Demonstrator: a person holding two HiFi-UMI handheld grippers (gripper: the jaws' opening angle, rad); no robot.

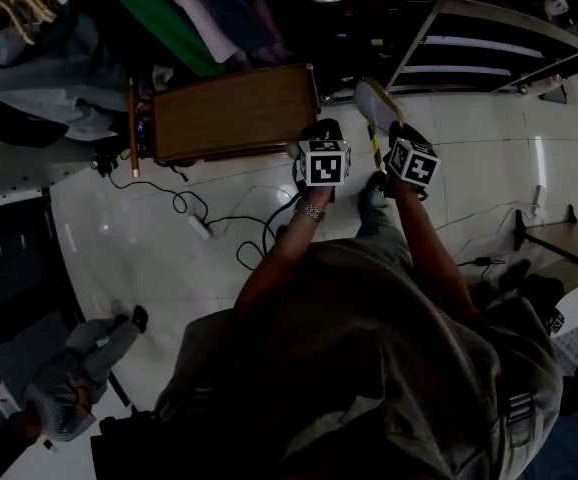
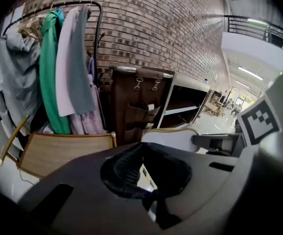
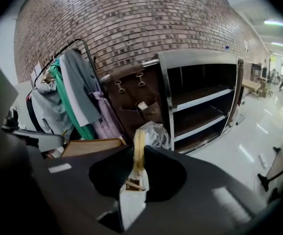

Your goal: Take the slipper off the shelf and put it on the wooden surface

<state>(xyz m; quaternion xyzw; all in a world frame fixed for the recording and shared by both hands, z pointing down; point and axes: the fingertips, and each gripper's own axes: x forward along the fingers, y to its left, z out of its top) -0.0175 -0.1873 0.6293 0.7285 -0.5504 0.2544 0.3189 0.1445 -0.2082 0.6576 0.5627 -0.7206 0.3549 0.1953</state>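
A pale slipper (image 1: 377, 102) with a yellowish rim is up in the air, and my right gripper (image 1: 387, 128) is shut on it. The right gripper view shows this slipper (image 3: 138, 151) edge-on between the jaws. It is also in the left gripper view, the slipper (image 2: 173, 137) held off to the right of my left gripper (image 2: 141, 153). That left gripper (image 1: 321, 130) is beside the right one, shut and empty. The low wooden surface (image 1: 234, 111) lies just left of both grippers. The dark metal shelf (image 1: 499, 53) stands to the right, its boards (image 3: 200, 102) bare.
A clothes rack (image 2: 58, 67) with hanging garments stands behind the wooden surface against a brick wall. A brown hanging organiser (image 3: 131, 102) and a plastic bag (image 3: 153, 133) sit beside the shelf. Cables (image 1: 204, 218) trail over the white floor. A seated person (image 1: 79, 378) is at lower left.
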